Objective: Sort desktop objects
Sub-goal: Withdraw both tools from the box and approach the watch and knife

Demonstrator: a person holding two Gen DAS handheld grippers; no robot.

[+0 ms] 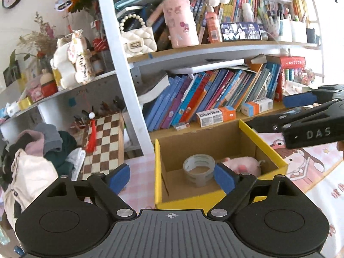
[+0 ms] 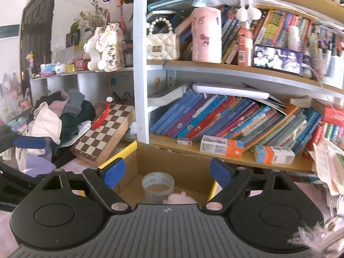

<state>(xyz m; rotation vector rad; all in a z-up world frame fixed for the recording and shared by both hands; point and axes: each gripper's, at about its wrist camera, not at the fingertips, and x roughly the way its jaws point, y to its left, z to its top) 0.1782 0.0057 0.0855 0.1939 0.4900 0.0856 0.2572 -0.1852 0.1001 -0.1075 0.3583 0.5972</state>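
A cardboard box with a yellow rim stands on the desk below the bookshelf. Inside lie a roll of clear tape and a pink plush toy. My left gripper is open and empty, hovering over the box's near left corner. My right gripper is open and empty above the box, with the tape roll and pink plush just below it. The right gripper also shows in the left wrist view at the right, over the box's far right side.
A bookshelf with leaning books and small cartons stands behind the box. A chessboard leans at the left beside a pile of clothes. A pink patterned cloth covers the desk. Papers lie at the right.
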